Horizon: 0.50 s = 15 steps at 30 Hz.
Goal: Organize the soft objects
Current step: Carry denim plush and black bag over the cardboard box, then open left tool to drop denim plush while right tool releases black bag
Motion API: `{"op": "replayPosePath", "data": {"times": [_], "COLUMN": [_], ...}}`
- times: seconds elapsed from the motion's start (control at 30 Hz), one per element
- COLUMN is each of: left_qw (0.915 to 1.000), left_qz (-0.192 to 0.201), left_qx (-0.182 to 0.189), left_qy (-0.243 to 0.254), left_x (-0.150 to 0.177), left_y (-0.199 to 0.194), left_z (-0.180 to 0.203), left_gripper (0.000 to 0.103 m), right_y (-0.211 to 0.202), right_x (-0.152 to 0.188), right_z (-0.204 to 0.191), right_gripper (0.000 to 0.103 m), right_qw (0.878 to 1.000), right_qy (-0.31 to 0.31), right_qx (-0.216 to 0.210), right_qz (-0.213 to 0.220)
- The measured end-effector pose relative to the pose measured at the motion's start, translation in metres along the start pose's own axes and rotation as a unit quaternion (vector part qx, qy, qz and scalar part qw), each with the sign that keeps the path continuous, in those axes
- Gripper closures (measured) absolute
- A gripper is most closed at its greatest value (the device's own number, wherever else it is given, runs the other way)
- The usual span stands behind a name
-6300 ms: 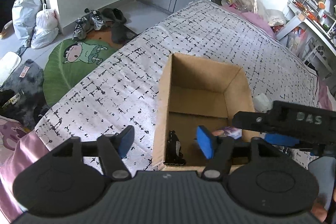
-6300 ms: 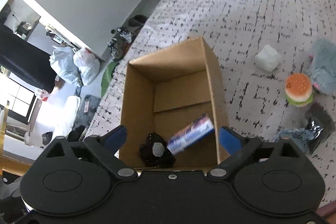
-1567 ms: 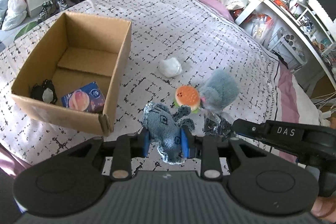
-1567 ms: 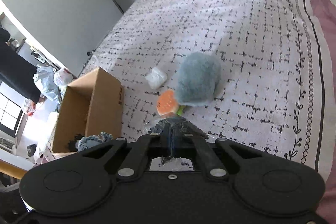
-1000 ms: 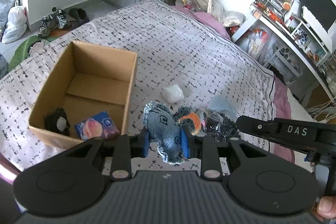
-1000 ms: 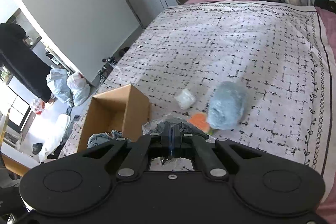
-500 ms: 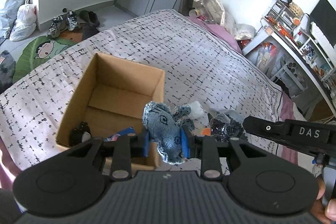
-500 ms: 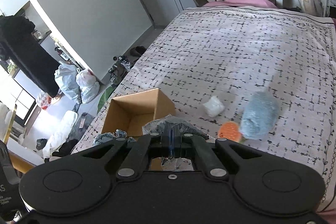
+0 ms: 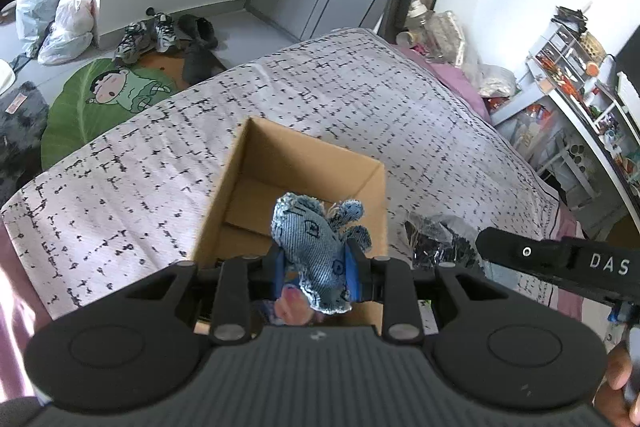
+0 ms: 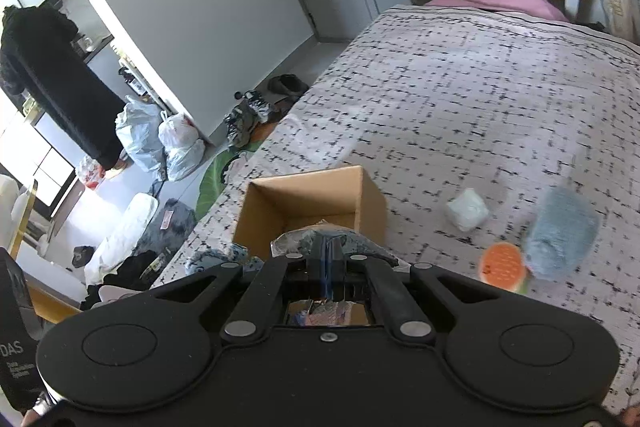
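My left gripper [image 9: 316,273] is shut on a blue denim toy [image 9: 316,243] and holds it above the near end of the open cardboard box [image 9: 244,163] on the bed. My right gripper [image 10: 328,267] is shut on a clear plastic bag with dark contents [image 10: 296,241], also seen in the left wrist view [image 9: 436,243], just right of the box [image 10: 372,195]. A fluffy grey-blue plush [image 10: 560,231], a burger toy [image 10: 502,267] and a white soft lump [image 10: 468,213] lie on the bed to the right.
The bed [image 9: 360,87] has a white cover with black marks. Shoes [image 9: 160,31], plastic bags [image 9: 60,15] and a green cartoon mat [image 9: 108,99] lie on the floor to the left. Cluttered shelves [image 9: 580,75] stand at the right.
Both grippers moved left from the toys toward the box with their loads. The denim toy now hangs over the box's near end; the bag is beside the box's right wall.
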<state>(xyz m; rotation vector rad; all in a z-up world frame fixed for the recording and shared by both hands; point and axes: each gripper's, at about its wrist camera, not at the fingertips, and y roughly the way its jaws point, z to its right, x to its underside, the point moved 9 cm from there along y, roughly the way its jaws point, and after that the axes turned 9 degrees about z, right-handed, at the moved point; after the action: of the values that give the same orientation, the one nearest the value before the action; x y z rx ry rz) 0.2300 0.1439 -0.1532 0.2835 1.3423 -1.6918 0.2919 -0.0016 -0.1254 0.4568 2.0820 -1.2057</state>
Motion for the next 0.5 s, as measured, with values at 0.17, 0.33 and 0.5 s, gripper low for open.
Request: {"op": "replayPosePath", "data": {"times": [0.17, 0.33, 0.5], "left_qw": [1.0, 0.9996, 0.9989], "left_qz": [-0.007, -0.027, -0.041], "left_qx": [-0.004, -0.005, -0.01], "left_qy": [-0.004, -0.008, -0.021], "left_x": [-0.003, -0.001, 0.003], "left_y": [0.009, 0.024, 0.039], "left_z": [-0.016, -0.03, -0.039], "left_gripper": [0.074, 0.073, 0.07], "right_y": [0.018, 0.034, 0.046], "right_x": [0.002, 0.006, 0.01], "right_z": [-0.018, -0.03, -0.033], "right_gripper": [0.103, 0.103, 0.103], "right_qw": [1.0, 1.0, 0.999], "right_qy": [-0.01, -0.017, -0.023], "right_qx": [-0.006, -0.006, -0.001], "right_qz": [-0.01, -0.021, -0.031]}}
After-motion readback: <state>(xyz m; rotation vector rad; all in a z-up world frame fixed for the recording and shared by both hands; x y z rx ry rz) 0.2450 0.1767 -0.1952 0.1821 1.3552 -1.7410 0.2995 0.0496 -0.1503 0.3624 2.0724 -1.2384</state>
